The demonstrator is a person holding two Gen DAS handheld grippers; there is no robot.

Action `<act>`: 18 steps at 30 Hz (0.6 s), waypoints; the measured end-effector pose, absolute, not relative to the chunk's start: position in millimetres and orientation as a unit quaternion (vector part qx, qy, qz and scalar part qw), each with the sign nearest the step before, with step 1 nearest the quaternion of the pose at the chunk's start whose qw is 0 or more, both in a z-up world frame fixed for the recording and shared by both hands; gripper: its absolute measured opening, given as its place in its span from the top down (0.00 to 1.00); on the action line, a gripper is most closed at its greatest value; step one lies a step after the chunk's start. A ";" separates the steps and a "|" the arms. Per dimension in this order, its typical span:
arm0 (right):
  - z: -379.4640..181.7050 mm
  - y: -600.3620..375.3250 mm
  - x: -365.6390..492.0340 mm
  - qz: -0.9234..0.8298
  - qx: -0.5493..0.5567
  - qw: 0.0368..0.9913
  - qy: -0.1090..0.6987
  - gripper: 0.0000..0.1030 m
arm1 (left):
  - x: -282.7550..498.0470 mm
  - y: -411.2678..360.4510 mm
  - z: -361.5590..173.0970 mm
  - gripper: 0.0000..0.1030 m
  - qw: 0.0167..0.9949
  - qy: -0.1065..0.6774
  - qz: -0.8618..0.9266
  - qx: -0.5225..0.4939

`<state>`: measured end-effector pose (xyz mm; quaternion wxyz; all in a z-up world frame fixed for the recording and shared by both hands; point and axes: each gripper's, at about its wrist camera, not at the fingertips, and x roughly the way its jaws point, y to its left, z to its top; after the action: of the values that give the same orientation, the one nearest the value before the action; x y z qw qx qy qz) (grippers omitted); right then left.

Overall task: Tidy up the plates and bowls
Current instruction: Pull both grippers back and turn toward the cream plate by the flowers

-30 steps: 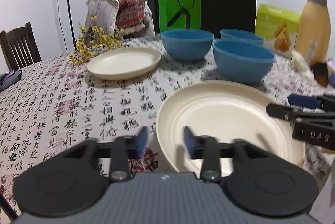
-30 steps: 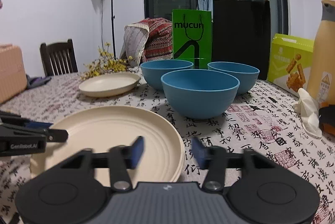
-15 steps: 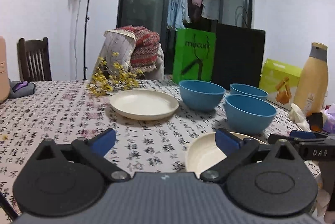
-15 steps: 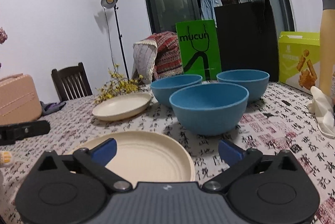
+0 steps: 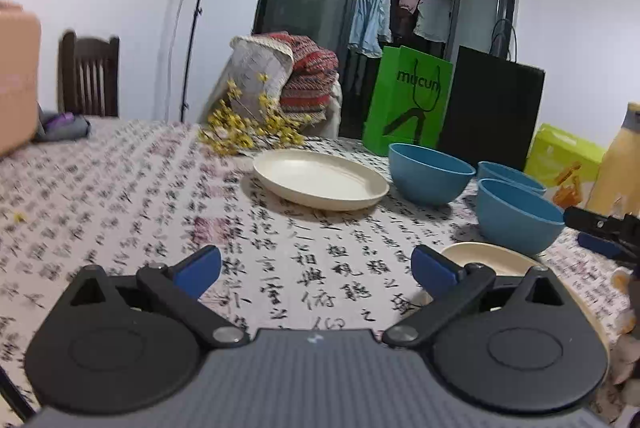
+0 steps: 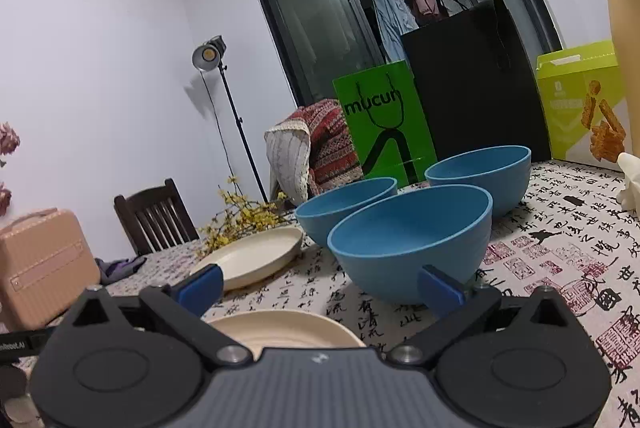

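Covering the table, a calligraphy-print cloth (image 5: 280,260) — both grippers, left (image 5: 316,268) and right (image 6: 320,286), spread wide.

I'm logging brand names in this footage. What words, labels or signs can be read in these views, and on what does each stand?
"mucun": on the green paper bag behind the blue bowls.
"nRobot.AI", cut off at the edge: on the left gripper's body, seen from the right wrist.
Tablecloth: printed with Chinese calligraphy and red seals, too stylised and blurred to read.
Yellow-green snack box: small print, too small to read.
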<state>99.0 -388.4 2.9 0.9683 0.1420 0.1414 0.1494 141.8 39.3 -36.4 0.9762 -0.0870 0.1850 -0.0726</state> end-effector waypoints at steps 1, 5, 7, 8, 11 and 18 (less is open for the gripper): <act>2.2 -389.3 100.4 0.151 0.145 0.967 0.144 0.00 | 143.8 41.9 -37.4 0.00 0.974 0.189 -0.078 -0.095; -0.4 -393.6 105.6 0.151 0.161 0.963 0.155 0.00 | 148.2 51.7 -40.9 0.00 0.968 0.199 -0.086 -0.126; -2.5 -395.5 108.6 0.152 0.170 0.960 0.163 0.00 | 148.8 55.6 -42.0 0.00 0.965 0.202 -0.090 -0.138; -3.7 -397.4 109.9 0.154 0.176 0.958 0.166 0.00 | 149.1 56.4 -42.8 0.00 0.964 0.203 -0.091 -0.142; -7.3 -404.2 112.1 0.157 0.199 0.952 0.170 0.00 | 149.8 57.2 -43.3 0.00 0.963 0.207 -0.092 -0.148; -9.5 -403.9 114.3 0.164 0.201 0.950 0.176 0.00 | 145.4 52.1 -42.2 0.00 0.968 0.197 -0.087 -0.133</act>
<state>114.3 -403.9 -9.5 0.9496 0.2014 0.1756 0.1642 145.4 52.1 -42.2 0.9675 -0.1331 0.1967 -0.0869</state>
